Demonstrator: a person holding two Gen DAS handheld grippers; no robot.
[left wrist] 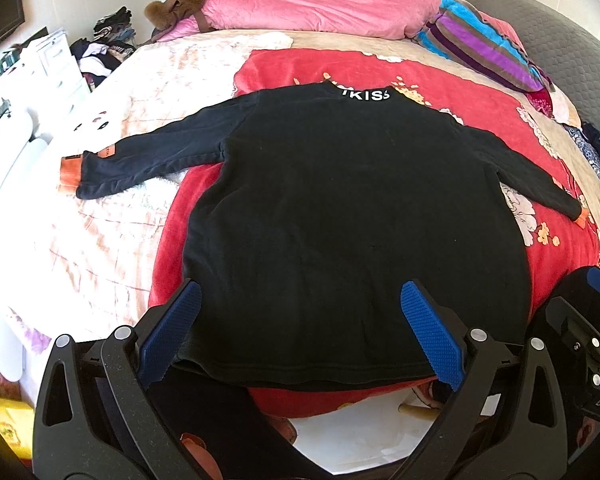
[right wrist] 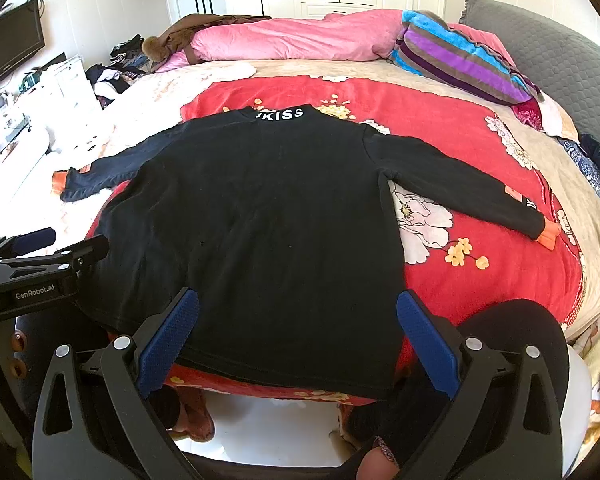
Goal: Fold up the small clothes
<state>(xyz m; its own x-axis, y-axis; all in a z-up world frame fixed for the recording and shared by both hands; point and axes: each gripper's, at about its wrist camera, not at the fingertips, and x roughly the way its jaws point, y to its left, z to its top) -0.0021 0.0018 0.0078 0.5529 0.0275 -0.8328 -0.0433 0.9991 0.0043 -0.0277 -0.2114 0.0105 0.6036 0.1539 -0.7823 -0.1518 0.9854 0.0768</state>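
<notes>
over the black shirt hem, both grippers' fingers spread wide.

Bright daylight from the left in both views. Blown-out white along the left bed edge and floor. Black shirt underexposed, folds barely readable. Strong fisheye curvature, dark vignette at corners. Focus sharp at centre, slightly soft toward the rims.

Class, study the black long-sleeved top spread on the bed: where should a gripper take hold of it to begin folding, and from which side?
Probably the orange cuff of the black top: the sleeve lies outstretched, so come in from its outer end.
</notes>
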